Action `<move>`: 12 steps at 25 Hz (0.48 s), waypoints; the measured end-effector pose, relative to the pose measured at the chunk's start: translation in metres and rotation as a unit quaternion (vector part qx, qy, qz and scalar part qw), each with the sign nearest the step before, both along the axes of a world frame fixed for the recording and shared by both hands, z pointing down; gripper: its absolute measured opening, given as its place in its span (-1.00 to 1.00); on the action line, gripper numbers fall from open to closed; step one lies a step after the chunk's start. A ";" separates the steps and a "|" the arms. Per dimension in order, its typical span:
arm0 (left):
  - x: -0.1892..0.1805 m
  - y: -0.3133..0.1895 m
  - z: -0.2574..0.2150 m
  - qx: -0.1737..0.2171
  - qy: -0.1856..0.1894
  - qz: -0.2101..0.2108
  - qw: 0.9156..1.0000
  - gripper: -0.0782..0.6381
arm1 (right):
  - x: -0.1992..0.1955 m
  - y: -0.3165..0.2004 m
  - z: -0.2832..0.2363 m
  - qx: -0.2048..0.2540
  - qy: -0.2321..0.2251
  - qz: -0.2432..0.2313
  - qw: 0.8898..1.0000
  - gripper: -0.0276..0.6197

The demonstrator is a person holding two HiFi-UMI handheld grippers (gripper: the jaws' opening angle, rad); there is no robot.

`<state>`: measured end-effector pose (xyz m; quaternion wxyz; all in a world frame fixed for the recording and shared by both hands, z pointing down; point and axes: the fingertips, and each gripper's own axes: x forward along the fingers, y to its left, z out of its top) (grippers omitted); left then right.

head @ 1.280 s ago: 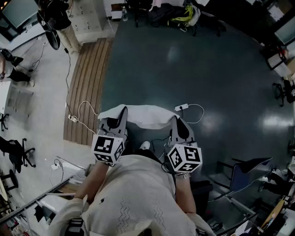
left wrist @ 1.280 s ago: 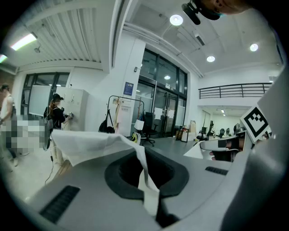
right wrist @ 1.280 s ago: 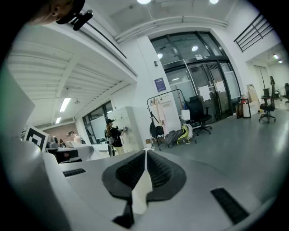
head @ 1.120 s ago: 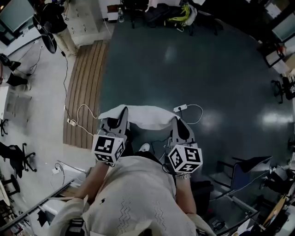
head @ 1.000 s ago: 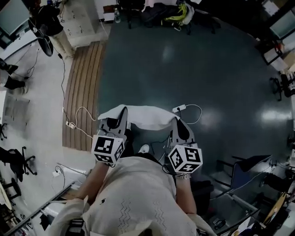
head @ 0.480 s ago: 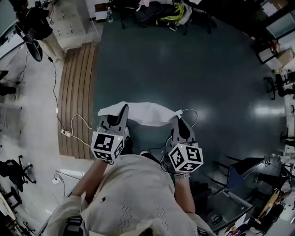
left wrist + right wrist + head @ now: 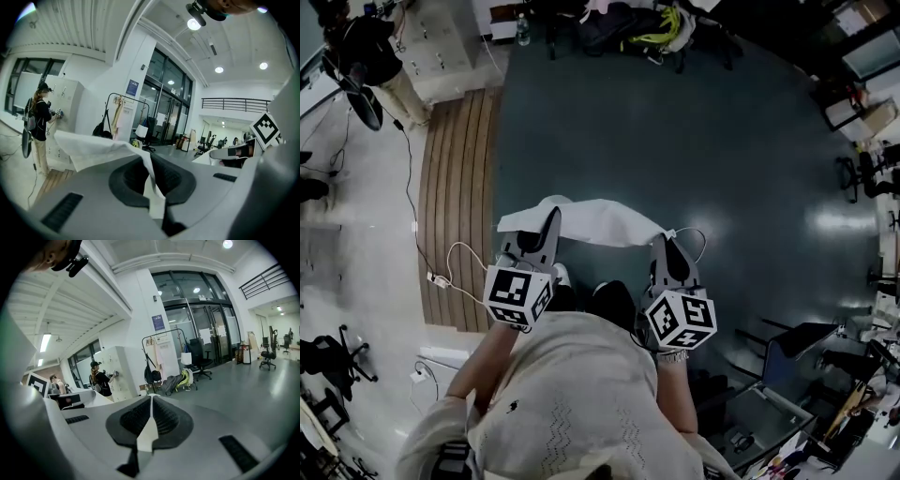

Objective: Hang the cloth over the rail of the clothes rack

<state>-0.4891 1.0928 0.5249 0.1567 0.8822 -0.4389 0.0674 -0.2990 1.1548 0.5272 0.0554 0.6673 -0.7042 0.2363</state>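
A white cloth (image 7: pixel 586 222) hangs stretched between my two grippers over the dark floor, in front of the person's body. My left gripper (image 7: pixel 549 221) is shut on the cloth's left end. In the left gripper view the cloth (image 7: pixel 91 146) billows to the left out of the left gripper (image 7: pixel 149 164). My right gripper (image 7: pixel 662 246) is shut on the right end, and only a thin white edge of cloth (image 7: pixel 149 432) shows between the pads of the right gripper (image 7: pixel 151 401). A black clothes rack (image 7: pixel 123 116) stands far off by the glass front, and the same clothes rack (image 7: pixel 161 355) shows in the right gripper view.
A wooden slatted platform (image 7: pixel 455 178) and a white cable with a plug strip (image 7: pixel 441 277) lie to the left. A person (image 7: pixel 366 52) stands at lockers (image 7: pixel 63 117). Bags (image 7: pixel 176 380) and an office chair (image 7: pixel 201 359) sit near the rack. Chairs and desks line the right side (image 7: pixel 862 178).
The floor has slid in the head view as the person moved. Both grippers keep their hold. The cloth's left end now bunches up higher by the left gripper.
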 end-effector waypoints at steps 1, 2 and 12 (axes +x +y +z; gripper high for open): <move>-0.001 -0.003 0.002 -0.003 0.001 0.000 1.000 -0.74 | 0.000 -0.003 0.001 -0.002 -0.001 0.003 1.000 -0.84; -0.001 -0.005 0.003 -0.006 0.001 0.001 1.000 -0.74 | 0.001 -0.007 0.002 -0.004 -0.003 0.006 1.000 -0.84; 0.027 -0.049 0.009 -0.017 -0.018 -0.008 1.000 -0.74 | 0.042 -0.059 0.009 -0.005 -0.018 0.007 1.000 -0.84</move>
